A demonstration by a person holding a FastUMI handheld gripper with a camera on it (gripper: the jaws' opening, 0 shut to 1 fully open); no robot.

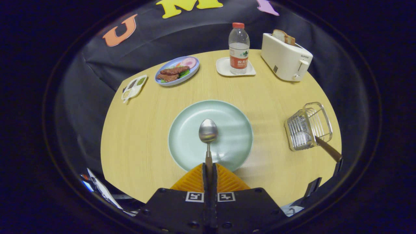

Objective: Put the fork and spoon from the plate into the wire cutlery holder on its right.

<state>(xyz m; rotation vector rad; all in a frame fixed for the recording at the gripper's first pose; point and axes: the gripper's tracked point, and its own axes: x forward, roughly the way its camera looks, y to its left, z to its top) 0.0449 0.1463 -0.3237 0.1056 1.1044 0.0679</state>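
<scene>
gripper [209, 172] clamped on spoon [208, 131] handle above plate [191, 117].

The gripper [209, 170] points forward and slightly downward. Its two orange ribbed fingers [195, 180] are pressed almost together, clamping the thin handle of a spoon [208, 131], whose bowl extends straight ahead beyond the fingertips.
</scene>
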